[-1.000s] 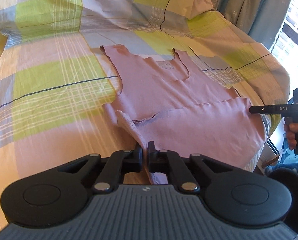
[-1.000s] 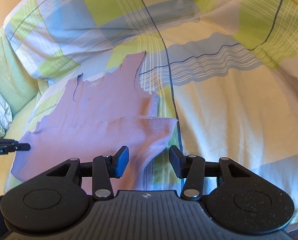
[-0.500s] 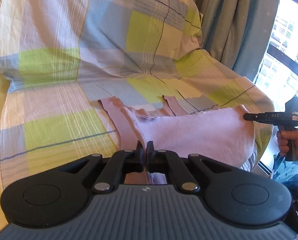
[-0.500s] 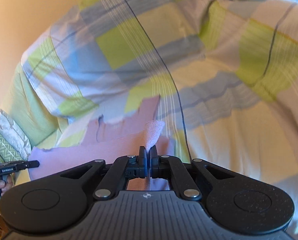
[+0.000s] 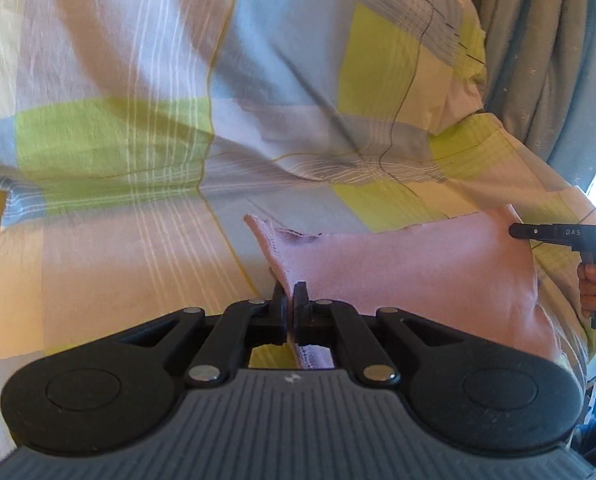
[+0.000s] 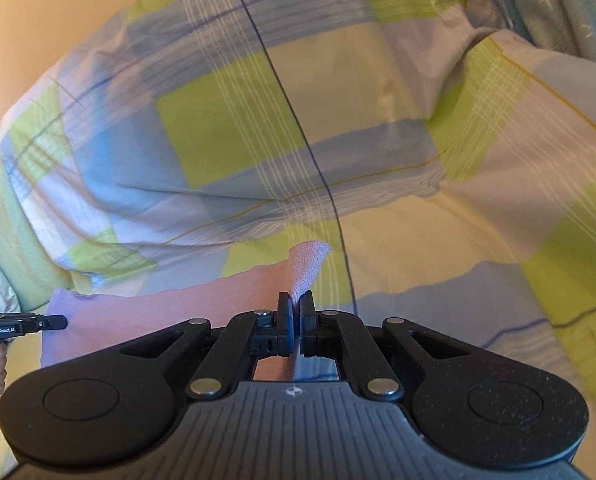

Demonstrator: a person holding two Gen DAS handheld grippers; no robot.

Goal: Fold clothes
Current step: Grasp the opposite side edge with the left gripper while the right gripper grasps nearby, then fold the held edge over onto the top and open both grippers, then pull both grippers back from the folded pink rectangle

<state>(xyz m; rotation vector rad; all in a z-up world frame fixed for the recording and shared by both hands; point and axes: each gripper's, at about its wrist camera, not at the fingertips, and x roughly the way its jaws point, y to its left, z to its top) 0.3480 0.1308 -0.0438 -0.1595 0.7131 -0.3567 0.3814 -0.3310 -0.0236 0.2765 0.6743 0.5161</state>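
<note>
The pink garment point(image 5: 417, 272) is clamped at opposite corners by the left gripper point(image 5: 289, 300) and right gripper point(image 6: 296, 306); its edge is thereby held taut for folding.

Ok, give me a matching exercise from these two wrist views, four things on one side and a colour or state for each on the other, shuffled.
Things:
1. left claw
2. pink top
3. bedsheet
4. curtain

Colour or state:
A. grey-blue, hanging in folds
B. checked green, blue and cream
C. shut on a hem corner
D. stretched between both claws

Pairs: 1-C, 2-D, 3-B, 4-A
</note>
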